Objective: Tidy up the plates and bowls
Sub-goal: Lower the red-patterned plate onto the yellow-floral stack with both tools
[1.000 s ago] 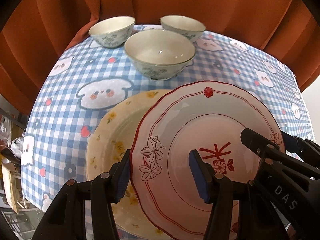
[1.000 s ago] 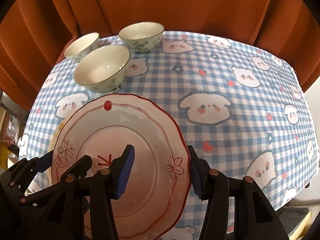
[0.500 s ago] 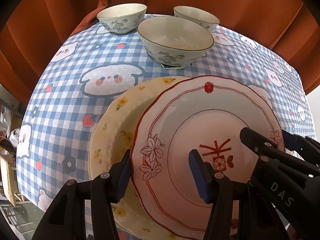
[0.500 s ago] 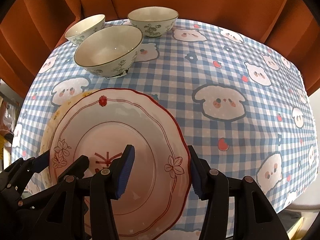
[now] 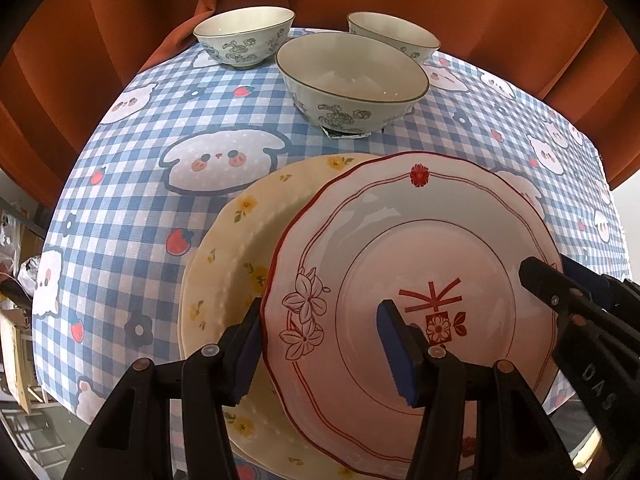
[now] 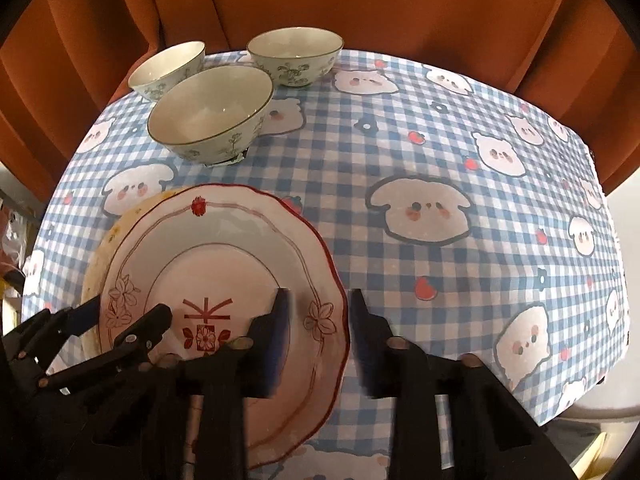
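A white plate with a red rim and flower pattern (image 5: 416, 264) lies partly over a cream plate with yellow flowers (image 5: 236, 248) on the checked tablecloth. It also shows in the right wrist view (image 6: 224, 276), with the cream plate (image 6: 100, 252) peeking out at its left. My left gripper (image 5: 320, 344) straddles the red plate's left rim with jaws apart. My right gripper (image 6: 318, 332) straddles its right rim, jaws narrower and blurred. Three floral bowls stand beyond: a near one (image 5: 352, 84), a far left one (image 5: 244, 40), a far right one (image 5: 394, 40).
The blue and white checked tablecloth (image 6: 460, 168) with puppy faces covers the table. An orange curtain (image 6: 400, 8) hangs close behind the bowls. The table's edge falls away at the left (image 5: 48, 320) and right (image 6: 608, 320).
Both grippers have moved forward and lower with the red-rimmed plate, which now lies over the cream plate. The right gripper's jaws have narrowed around the plate's rim.
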Motion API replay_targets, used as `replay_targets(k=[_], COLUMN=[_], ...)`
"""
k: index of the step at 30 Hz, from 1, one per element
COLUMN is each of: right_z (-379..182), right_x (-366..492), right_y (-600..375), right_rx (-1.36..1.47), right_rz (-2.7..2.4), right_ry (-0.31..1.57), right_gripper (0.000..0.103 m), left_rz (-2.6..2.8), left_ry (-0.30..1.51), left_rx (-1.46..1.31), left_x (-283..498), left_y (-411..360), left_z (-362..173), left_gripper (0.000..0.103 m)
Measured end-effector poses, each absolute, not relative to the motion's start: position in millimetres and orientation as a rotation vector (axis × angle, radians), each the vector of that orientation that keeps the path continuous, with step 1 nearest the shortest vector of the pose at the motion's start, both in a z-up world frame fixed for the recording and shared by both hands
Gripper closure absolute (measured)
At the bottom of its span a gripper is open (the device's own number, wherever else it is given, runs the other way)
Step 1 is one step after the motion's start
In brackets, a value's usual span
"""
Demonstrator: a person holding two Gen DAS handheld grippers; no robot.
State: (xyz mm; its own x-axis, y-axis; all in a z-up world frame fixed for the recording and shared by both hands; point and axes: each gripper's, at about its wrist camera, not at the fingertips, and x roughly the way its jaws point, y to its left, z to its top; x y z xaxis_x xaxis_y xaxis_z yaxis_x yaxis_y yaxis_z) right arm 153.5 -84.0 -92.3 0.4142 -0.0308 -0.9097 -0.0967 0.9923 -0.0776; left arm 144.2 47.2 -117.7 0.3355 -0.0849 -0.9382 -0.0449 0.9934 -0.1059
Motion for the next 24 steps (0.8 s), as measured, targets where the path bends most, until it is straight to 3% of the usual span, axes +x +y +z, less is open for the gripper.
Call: replay_targets(k=[24], right_z=[-105.5], right_x=[156.4], right_y=[-49.9], right_rx=[-0.117], right_rz=[0.114], right_ry=[1.185], right_gripper=[0.073], left_rz=[0.087], left_ry=[1.22], left_rx=[-0.047], left_x=[135.9], left_y=[73.1], left_z=[-111.4], left_gripper=[0.047])
